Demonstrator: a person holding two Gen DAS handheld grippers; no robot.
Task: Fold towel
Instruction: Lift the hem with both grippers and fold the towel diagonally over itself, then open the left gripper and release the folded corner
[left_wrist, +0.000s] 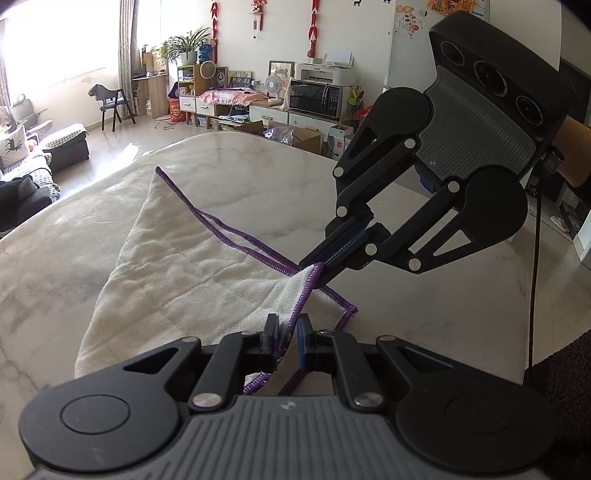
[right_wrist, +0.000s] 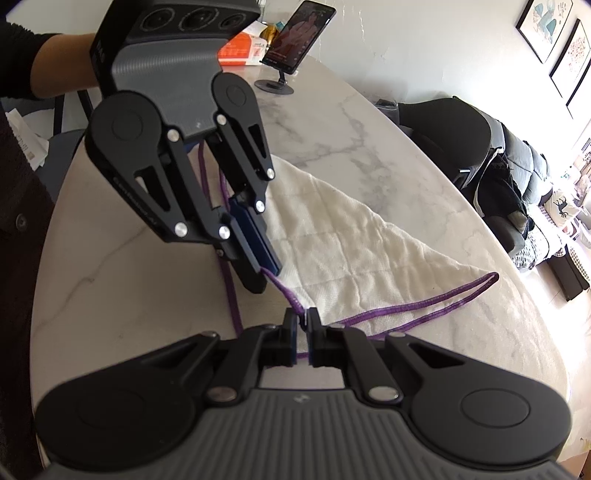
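Observation:
A white towel (left_wrist: 192, 280) with purple stitched edging lies folded on the marble table (left_wrist: 258, 162); it also shows in the right wrist view (right_wrist: 354, 243). My left gripper (left_wrist: 289, 334) is shut on the towel's near purple edge and holds it slightly lifted. My right gripper (left_wrist: 314, 264) comes in from the right and is shut on the same lifted corner, a hand's width from the left one. In the right wrist view my right gripper (right_wrist: 302, 325) pinches the purple hem, with the left gripper (right_wrist: 271, 267) just beyond it, also clamped on the hem.
A phone on a stand (right_wrist: 295, 37) and an orange box (right_wrist: 242, 51) sit at the table's far end. A dark chair (right_wrist: 454, 144) stands beside the table. The table edge (left_wrist: 517, 369) runs close on the right.

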